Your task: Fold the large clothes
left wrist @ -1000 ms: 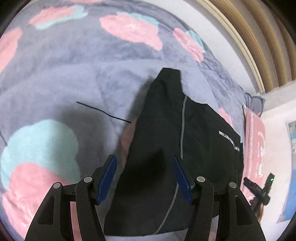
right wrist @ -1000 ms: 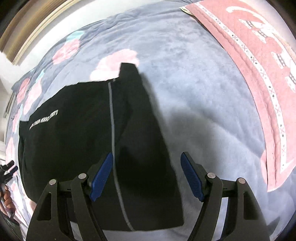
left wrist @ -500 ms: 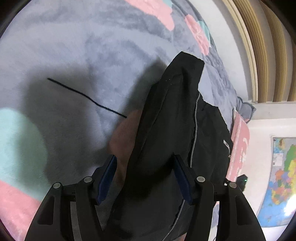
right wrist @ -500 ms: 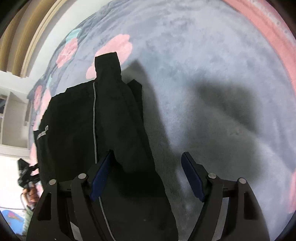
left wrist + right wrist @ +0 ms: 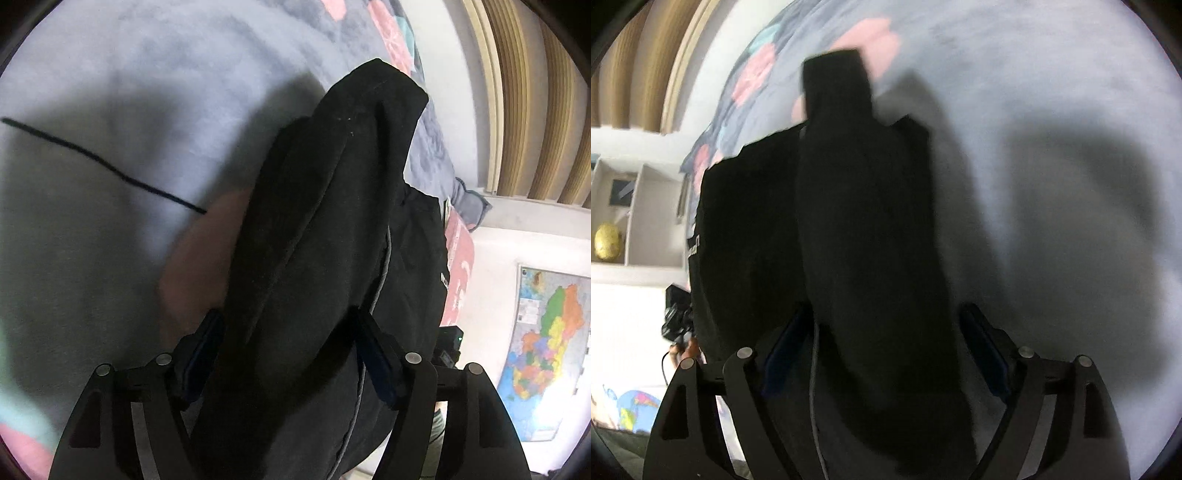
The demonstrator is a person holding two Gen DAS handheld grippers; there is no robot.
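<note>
Fleece bed cover, grey-lilac plush with pink and teal blotches (image 5: 122, 110), fills most of both views; it is the largest thing and carries the work. On it, the black, soft-knit large garment with a thin grey piping line (image 5: 325, 258) now stands up off the bed as a raised ridge. A second ago it lay flat and spread, with the small white lettering easy to read; half a second ago the near edge had begun to bunch. Now the near part is lifted and doubled, its far tip (image 5: 836, 79) pointing away, while the rest of the body (image 5: 746, 221) is still flat to the left in the right wrist view.

Judgement: a fold is under way, the near edge being carried over toward the far part. Not yet laid down.

Garment look: matte, thick, creased lengthwise along the lifted ridge; piping runs down its right flank in the left wrist view. Lettering mostly hidden.

Left tongs (image 5: 291, 354): blue pads spread, cloth bulging between them; whether they pinch it I cannot tell. Right tongs (image 5: 886, 354): spread wide, fabric close beside the left pad, clear gap at the right pad; grip also not shown.

Smaller things: pink quilted mat (image 5: 458, 258) at the far right, coloured wall map (image 5: 550, 354), thin dark thread (image 5: 99, 162) lying on the cover.
</note>
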